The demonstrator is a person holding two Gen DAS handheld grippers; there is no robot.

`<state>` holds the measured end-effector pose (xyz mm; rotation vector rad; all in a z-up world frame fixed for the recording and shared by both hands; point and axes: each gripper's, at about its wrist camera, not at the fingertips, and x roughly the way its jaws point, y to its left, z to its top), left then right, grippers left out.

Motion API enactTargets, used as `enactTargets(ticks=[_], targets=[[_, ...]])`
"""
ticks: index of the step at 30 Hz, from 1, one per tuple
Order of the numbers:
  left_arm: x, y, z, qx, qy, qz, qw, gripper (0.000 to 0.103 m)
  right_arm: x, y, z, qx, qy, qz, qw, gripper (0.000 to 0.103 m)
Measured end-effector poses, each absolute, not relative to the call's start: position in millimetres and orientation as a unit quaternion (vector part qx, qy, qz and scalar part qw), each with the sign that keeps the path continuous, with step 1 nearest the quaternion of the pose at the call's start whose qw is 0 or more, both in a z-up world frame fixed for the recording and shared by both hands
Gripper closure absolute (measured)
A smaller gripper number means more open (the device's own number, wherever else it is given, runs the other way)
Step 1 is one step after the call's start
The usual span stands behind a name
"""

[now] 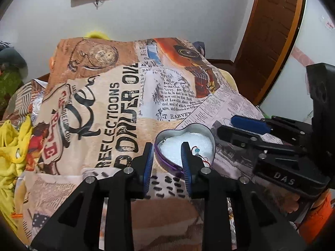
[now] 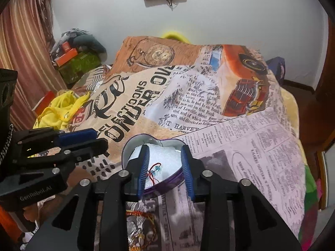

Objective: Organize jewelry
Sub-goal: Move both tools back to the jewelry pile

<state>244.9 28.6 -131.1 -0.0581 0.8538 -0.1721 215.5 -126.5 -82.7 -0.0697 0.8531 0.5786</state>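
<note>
A purple heart-shaped tin with white padding lies open on the printed bedspread. A red thread bracelet with a blue bead lies inside it. My left gripper is open, hovering at the tin's near left rim, empty. My right gripper is open above the tin, jaws wide over the padding, empty. The right gripper also shows in the left wrist view; the left one shows in the right wrist view. Another gold and red thread piece lies under my right gripper.
The newspaper-print bedspread covers the bed. Yellow cloth lies at the left. Boxes and clutter sit in the far left corner near a curtain. A wooden door stands at the right.
</note>
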Motion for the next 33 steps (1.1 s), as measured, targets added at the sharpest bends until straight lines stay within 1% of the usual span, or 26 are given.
enactTargets(ticks=[2,8,17,24,33], targets=[[238.4,30.2,-126.4,-0.029,0.41,-0.082,0.908,0.077,210.3,-128.8,-76.3,-0.036,0.401,0.273,0.874,0.07],[217.4,31.1,-115.9,-0.033,0.406,-0.078,0.91,0.076,191.2,-135.2,-59.2,-0.046,0.384,0.263,0.884,0.069],[191.0,26.8,-115.0,-0.03,0.417,-0.081,0.905,0.076,163.4,-143.5,-50.8,-0.062,0.378,0.254,0.888,0.069],[175.4,20.2,-129.4,-0.029,0.438,-0.089,0.894,0.076,146.2,-147.4,-56.6,-0.07,0.388,0.25,0.884,0.069],[166.9,0.9,-156.6,-0.018,0.468,-0.11,0.877,0.076,130.5,-150.0,-80.4,-0.076,0.416,0.248,0.872,0.069]])
